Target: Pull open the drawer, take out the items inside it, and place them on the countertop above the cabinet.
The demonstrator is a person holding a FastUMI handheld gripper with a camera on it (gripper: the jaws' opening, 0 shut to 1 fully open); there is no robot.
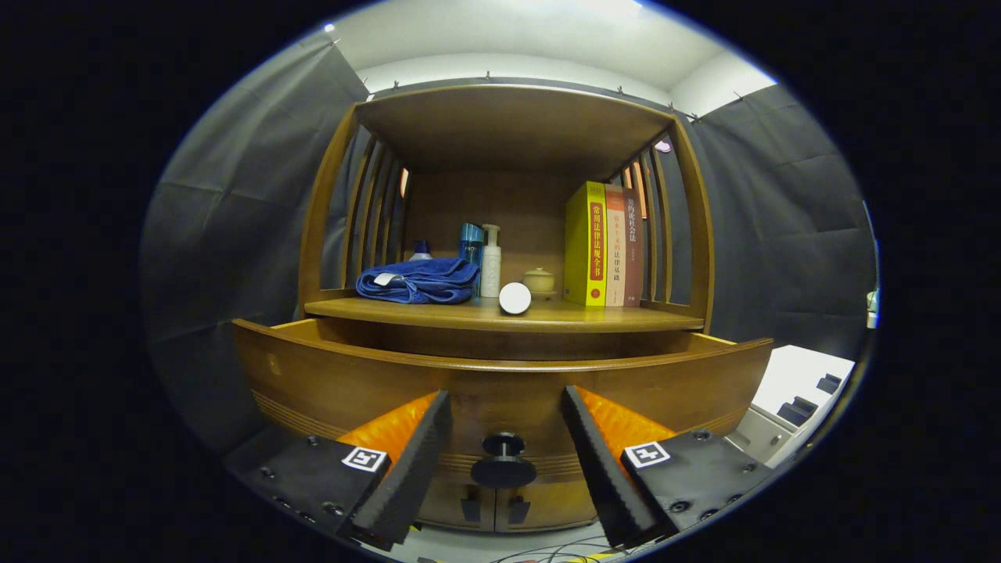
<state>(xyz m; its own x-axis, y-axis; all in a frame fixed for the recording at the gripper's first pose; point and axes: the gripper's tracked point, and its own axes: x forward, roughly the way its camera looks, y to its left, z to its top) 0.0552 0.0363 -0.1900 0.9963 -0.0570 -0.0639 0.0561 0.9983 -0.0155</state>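
Wooden cabinet [508, 234]: upright unit with slatted sides and a roofed shelf bay, set against dark cloth walls.

Drawer [500, 375]: pulled out toward the near side, its curved front standing proud of the cabinet body. Its interior is hidden behind the front panel; contents cannot be determined. A dark round knob [503, 461] sits at the centre of the front.

Worktop [500, 314]: the surface directly above the drawer. From left to right it carries a folded blue towel [418, 281], a blue bottle [471, 242] and a white pump bottle [490, 262] behind and just beside the towel, a white round object [514, 298] at the near edge, a small yellowish lidded pot [539, 280] farther back, and three upright books [604, 244] against the right slats.

Hand-held gripper [503, 461]: released, fingers spread wide apart, one on each side of the knob without touching it, grasping nothing.

White equipment [798, 395] stands low at the right, beside the cabinet.
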